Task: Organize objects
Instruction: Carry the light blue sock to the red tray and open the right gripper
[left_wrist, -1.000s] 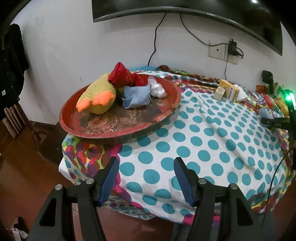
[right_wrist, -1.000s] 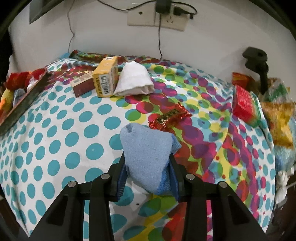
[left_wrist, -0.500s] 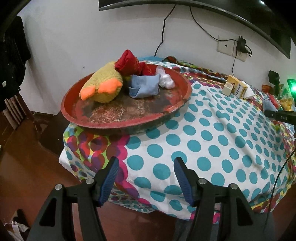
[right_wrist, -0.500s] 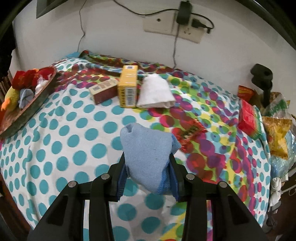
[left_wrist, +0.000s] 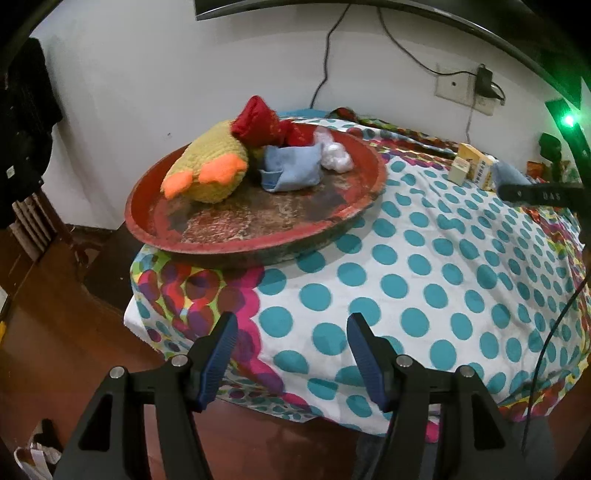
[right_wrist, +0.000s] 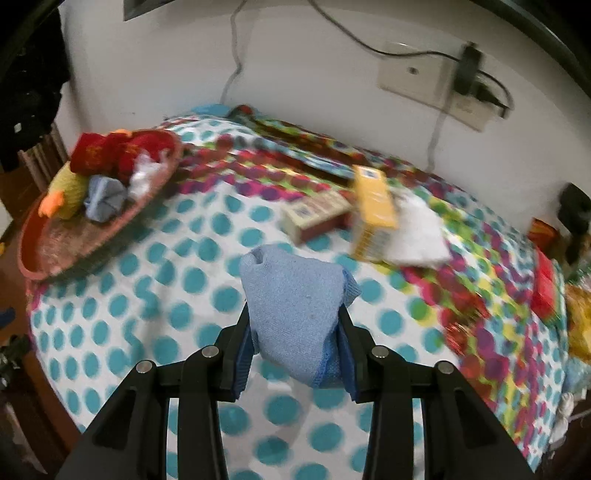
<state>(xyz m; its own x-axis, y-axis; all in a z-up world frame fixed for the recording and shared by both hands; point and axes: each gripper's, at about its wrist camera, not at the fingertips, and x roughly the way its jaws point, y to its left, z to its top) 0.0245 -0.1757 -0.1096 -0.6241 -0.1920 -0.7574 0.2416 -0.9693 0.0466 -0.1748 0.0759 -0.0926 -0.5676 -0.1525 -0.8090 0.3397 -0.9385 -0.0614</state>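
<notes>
My right gripper (right_wrist: 295, 332) is shut on a folded light blue cloth (right_wrist: 295, 306) and holds it above the polka-dot table. A round red tray (left_wrist: 343, 218) sits at the table's left end, seen far left in the right wrist view (right_wrist: 37, 258). It holds a yellow plush duck (left_wrist: 210, 170), red pouches (left_wrist: 262, 123), another blue cloth (left_wrist: 291, 171) and a white bundle (left_wrist: 334, 157). My left gripper (left_wrist: 290, 343) is open and empty, low at the table's near edge. The right gripper also shows at the right of the left wrist view (left_wrist: 535, 194).
A yellow box (right_wrist: 373, 206), a brown box (right_wrist: 314, 218) and a white cloth (right_wrist: 417, 236) lie at the back of the table. Red and yellow snack packets (right_wrist: 546, 291) sit at the right edge. Wall socket and cables (right_wrist: 461, 85) are behind. Wooden floor (left_wrist: 44, 325) lies below.
My right gripper has lifted and swung left with the blue cloth, bringing the tray into view. My left gripper has drifted left and back slightly, still open.
</notes>
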